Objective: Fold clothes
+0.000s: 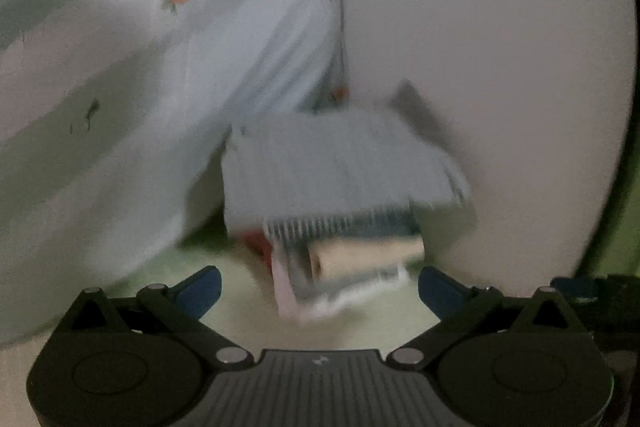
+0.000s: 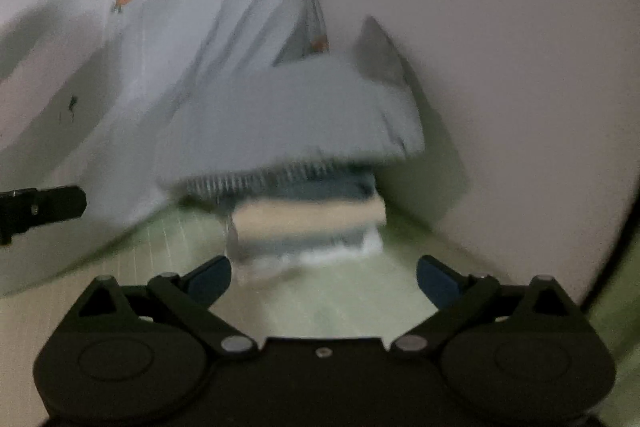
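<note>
Both tongs spread wide and empty, left tongs (image 1: 318, 287), right tongs (image 2: 324, 281), stack of folded clothes (image 1: 340, 187) just ahead, blurred.

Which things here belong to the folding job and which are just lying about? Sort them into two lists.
Belongs to the job:
- stack of folded clothes, grey piece on top
- left claw, open, empty
- right claw, open, empty

Just lying about:
- pale carrot-print fabric behind the stack
- green mat underneath
- plain wall
</note>
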Demonstrator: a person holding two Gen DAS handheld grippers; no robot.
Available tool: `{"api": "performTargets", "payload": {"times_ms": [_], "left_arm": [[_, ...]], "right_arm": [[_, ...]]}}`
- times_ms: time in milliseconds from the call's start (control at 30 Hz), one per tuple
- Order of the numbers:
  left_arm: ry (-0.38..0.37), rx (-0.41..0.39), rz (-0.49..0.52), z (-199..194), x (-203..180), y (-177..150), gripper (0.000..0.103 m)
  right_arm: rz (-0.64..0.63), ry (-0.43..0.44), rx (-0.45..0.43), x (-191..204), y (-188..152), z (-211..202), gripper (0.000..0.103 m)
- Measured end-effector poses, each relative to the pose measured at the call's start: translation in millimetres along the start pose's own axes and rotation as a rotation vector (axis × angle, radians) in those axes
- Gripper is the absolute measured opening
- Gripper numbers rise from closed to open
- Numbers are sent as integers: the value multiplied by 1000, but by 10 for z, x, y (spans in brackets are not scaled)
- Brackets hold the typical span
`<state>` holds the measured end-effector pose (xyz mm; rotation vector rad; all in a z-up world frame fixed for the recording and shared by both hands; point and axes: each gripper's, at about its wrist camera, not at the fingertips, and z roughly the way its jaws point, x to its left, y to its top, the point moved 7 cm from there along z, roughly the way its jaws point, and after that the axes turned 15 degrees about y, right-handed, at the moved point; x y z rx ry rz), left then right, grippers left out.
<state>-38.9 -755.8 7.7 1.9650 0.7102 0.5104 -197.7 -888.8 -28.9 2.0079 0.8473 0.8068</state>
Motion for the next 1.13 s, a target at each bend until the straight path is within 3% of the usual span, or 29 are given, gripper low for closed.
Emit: {"api": "performTargets", "payload": {"times_ms": [100,267,1133], "left_arm": [[-14,84,-11,-68,6,-308,103],[0,128,31,-174,83,-574,103],[-29,116,30,-309,133,-610,103]], "right_arm": [[26,-7,54,74,-339,-144,100],[47,12,118,193,-635,-227,100],[16,-18,111,262,-603,-307,100]]}}
